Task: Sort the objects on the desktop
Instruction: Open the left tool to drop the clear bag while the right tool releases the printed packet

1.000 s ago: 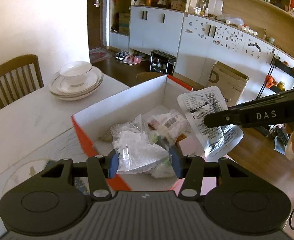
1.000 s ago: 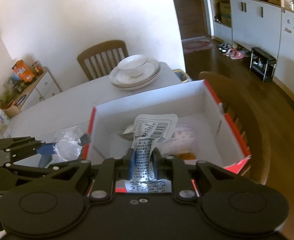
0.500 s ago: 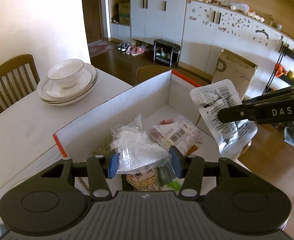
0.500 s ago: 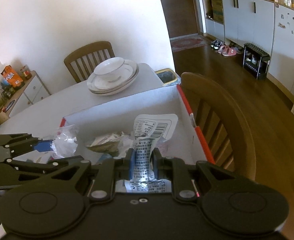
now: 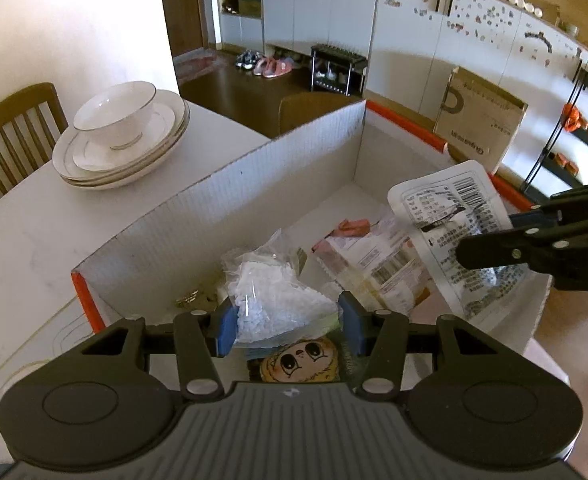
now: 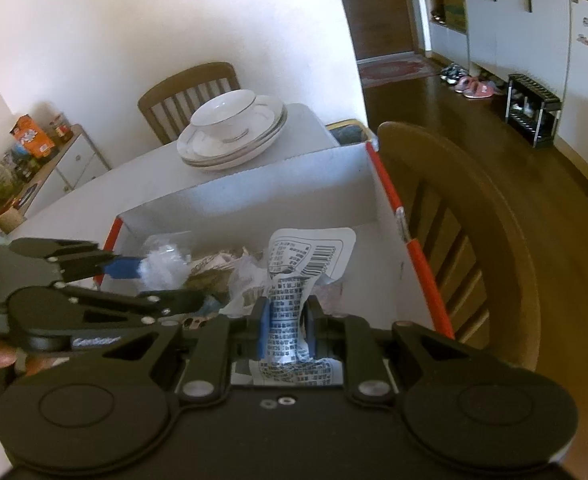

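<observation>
White bench point(image 5: 21, 240), plates stacked at the back, and we're over the box point(image 5: 253, 184). Our left hand-held gripper point(image 5: 285, 322) clamps a bag of white pellets point(image 5: 269, 300); our right hand-held gripper point(image 6: 283, 326) pinches a printed packet point(image 6: 306, 256). Next we lower both into the box and let go.

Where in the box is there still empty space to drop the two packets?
The cardboard box has bare floor at its far corner, between the white walls and the red-rimmed side. The near half is crowded: barcode snack packs, a cartoon-face packet. Table beside the stacked dishes is bare too.
</observation>
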Motion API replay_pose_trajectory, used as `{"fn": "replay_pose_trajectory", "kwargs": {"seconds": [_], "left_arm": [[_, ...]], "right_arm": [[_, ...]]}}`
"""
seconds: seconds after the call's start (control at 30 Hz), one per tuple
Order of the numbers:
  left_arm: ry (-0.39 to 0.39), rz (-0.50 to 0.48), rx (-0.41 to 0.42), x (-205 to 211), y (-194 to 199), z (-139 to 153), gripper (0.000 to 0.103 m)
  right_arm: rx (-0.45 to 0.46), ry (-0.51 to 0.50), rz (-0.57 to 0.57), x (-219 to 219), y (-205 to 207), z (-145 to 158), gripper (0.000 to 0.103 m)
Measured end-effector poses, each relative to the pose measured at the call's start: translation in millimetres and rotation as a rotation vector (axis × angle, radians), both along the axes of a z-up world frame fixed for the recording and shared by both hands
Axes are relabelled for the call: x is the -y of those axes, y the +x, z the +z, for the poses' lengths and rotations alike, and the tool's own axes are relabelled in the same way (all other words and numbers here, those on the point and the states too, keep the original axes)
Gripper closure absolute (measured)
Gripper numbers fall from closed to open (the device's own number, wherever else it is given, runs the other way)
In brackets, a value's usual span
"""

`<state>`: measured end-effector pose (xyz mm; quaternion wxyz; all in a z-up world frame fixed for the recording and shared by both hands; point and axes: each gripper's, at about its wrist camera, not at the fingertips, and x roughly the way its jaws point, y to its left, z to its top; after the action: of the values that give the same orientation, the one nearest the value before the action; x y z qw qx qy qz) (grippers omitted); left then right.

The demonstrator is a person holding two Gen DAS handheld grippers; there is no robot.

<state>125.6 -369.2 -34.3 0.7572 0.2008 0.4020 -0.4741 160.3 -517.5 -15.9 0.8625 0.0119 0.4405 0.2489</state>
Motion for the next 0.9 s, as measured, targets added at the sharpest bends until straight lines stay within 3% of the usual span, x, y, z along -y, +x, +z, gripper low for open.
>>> {"fn": "replay_pose_trajectory", "kwargs": {"seconds": [0.33, 0.57, 0.9], "left_arm": [[0.029, -0.021, -0.023, 4.1, 1.1, -13.8, 0.051], [0.034, -0.032, -0.044, 3.4, -1.2, -18.4, 0.049], [0.026, -0.038, -0.037, -2.4, -5.8, -17.1, 0.033]], "right_arm": [[-0.023, 0.001, 0.002, 2.6, 2.8, -17.2, 0.086], [-0.031, -0.016, -0.008, 3.9, 5.1, -23.4, 0.079], [-0.008, -0.047, 0.019, 0.0, -0.1, -21.7, 0.056]]}}
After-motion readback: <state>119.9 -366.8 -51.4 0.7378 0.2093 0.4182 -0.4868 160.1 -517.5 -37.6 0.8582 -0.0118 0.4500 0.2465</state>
